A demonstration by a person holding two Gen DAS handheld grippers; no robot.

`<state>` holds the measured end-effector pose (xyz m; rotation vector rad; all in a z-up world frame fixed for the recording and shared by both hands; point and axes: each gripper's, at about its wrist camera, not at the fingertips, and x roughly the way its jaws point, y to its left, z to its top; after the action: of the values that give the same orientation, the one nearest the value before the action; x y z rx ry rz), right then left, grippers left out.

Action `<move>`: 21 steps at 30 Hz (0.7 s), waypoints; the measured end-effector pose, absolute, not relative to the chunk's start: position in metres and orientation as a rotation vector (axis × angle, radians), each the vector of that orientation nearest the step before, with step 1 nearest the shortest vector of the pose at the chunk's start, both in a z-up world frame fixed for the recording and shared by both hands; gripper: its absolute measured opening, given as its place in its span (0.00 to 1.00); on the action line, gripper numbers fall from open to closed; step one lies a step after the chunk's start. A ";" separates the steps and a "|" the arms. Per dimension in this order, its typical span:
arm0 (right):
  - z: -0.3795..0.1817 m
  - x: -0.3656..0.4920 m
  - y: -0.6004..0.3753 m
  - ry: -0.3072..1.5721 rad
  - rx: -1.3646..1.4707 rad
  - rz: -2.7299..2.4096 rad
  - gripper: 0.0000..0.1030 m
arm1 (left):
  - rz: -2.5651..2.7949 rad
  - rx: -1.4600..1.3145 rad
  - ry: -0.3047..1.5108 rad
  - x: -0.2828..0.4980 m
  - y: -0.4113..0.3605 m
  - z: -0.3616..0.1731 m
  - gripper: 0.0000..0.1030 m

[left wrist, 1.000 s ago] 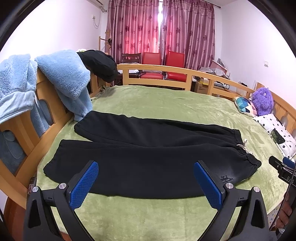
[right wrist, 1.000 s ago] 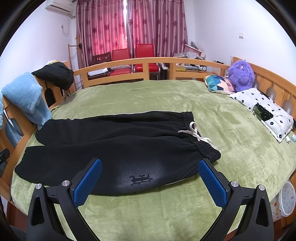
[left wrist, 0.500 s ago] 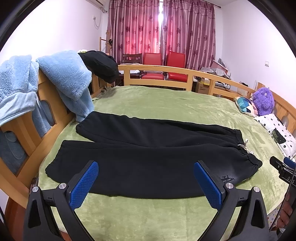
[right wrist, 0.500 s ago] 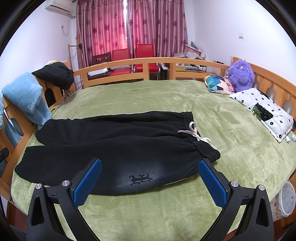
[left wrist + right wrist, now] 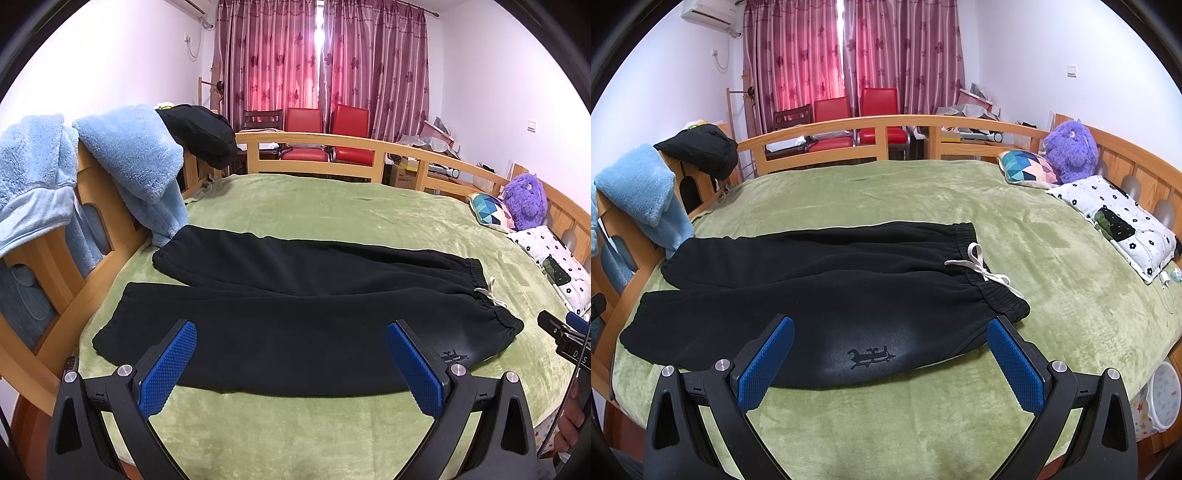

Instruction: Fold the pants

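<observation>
I see the black pants [image 5: 295,314] lying flat and unfolded on the green bed [image 5: 314,206], legs left, waistband right. My left gripper [image 5: 291,363] and right gripper [image 5: 890,360] hover nearside, fingers wide apart, empty. Folding hasn't begun.

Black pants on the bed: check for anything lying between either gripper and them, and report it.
Nothing visible stands in the way. The left gripper and right gripper are both open above the near edge of the black pants, with only bare green blanket below them. The blue fleece hangs beside the far leg cuff.
</observation>
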<state>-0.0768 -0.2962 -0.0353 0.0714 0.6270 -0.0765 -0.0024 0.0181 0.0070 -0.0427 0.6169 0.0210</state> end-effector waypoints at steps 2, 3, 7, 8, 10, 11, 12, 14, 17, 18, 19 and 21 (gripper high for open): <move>-0.035 -0.077 -0.296 0.625 0.069 -0.077 1.00 | 0.022 -0.042 0.615 -0.003 0.016 0.006 1.00; -0.035 -0.076 -0.296 0.626 0.069 -0.077 1.00 | 0.022 -0.042 0.614 -0.003 0.017 0.007 1.00; -0.035 -0.076 -0.296 0.626 0.070 -0.078 1.00 | 0.020 -0.041 0.612 -0.004 0.017 0.007 1.00; -0.035 -0.077 -0.296 0.626 0.070 -0.078 1.00 | 0.020 -0.041 0.612 -0.003 0.018 0.008 1.00; -0.035 -0.076 -0.296 0.625 0.069 -0.078 1.00 | 0.021 -0.042 0.612 -0.004 0.017 0.007 1.00; -0.035 -0.076 -0.296 0.626 0.068 -0.079 1.00 | 0.021 -0.041 0.612 -0.004 0.017 0.007 1.00; -0.035 -0.076 -0.296 0.627 0.068 -0.080 1.00 | 0.022 -0.042 0.611 -0.004 0.017 0.008 1.00; -0.035 -0.077 -0.297 0.625 0.068 -0.079 1.00 | 0.021 -0.042 0.608 -0.005 0.017 0.008 1.00; -0.035 -0.077 -0.297 0.624 0.069 -0.078 1.00 | 0.021 -0.043 0.608 -0.005 0.017 0.008 1.00; -0.034 -0.077 -0.297 0.623 0.070 -0.077 0.99 | 0.020 -0.043 0.608 -0.005 0.017 0.008 1.00; -0.034 -0.077 -0.297 0.621 0.072 -0.077 1.00 | 0.019 -0.043 0.607 -0.006 0.016 0.008 1.00; -0.034 -0.076 -0.297 0.622 0.072 -0.075 1.00 | 0.016 -0.045 0.604 -0.006 0.016 0.009 1.00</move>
<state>-0.0764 -0.2967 -0.0342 0.0718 0.6215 -0.0750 -0.0057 0.0162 0.0088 -0.0445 0.6036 0.0165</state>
